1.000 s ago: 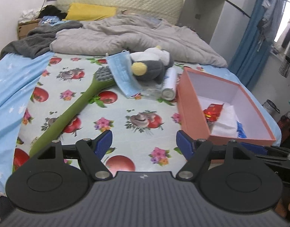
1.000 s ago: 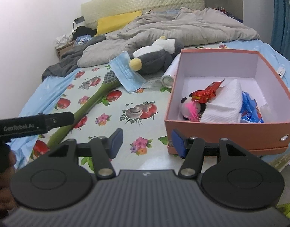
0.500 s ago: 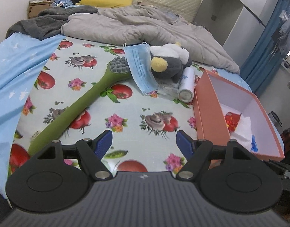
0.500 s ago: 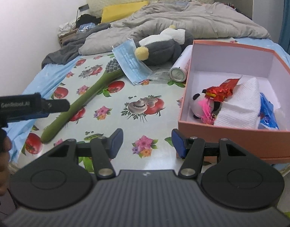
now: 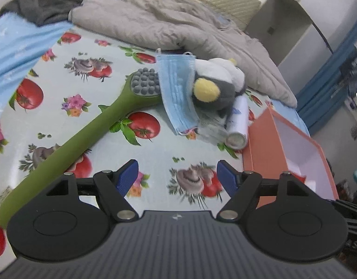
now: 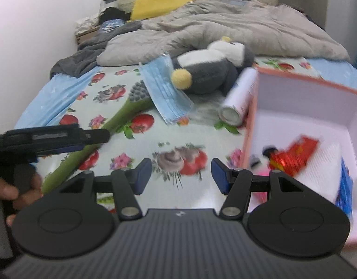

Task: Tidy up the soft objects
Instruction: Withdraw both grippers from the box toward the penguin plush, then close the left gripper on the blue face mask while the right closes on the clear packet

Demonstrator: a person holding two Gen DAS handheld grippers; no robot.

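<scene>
A grey and white plush penguin (image 5: 215, 86) (image 6: 211, 69) with a yellow beak lies on the fruit-print sheet (image 5: 155, 148). A blue face mask (image 5: 177, 90) (image 6: 164, 90) leans against it. Beside them lie a long green brush (image 5: 85, 137) (image 6: 122, 116) and a white spray can (image 5: 236, 121) (image 6: 239, 97). The pink box (image 5: 264, 148) (image 6: 306, 116) to the right holds a small panda toy (image 6: 264, 155), a red wrapper (image 6: 294, 155) and a white cloth (image 6: 322, 165). My left gripper (image 5: 177, 176) hangs open over the sheet, short of the mask. My right gripper (image 6: 181, 175) is open too, with nothing between its fingers.
A rumpled beige quilt (image 5: 178, 28) (image 6: 225, 28) and dark grey clothes (image 5: 55, 4) cover the far half of the bed, with a yellow pillow (image 6: 159, 4) at the headboard. A hand (image 6: 18, 190) holding the left tool shows at the left of the right wrist view. Blue curtains (image 5: 336, 74) hang at right.
Both grippers have moved forward over the bed toward the penguin and mask, which now look larger. The left one has also sunk a little. Neither has changed its opening.
</scene>
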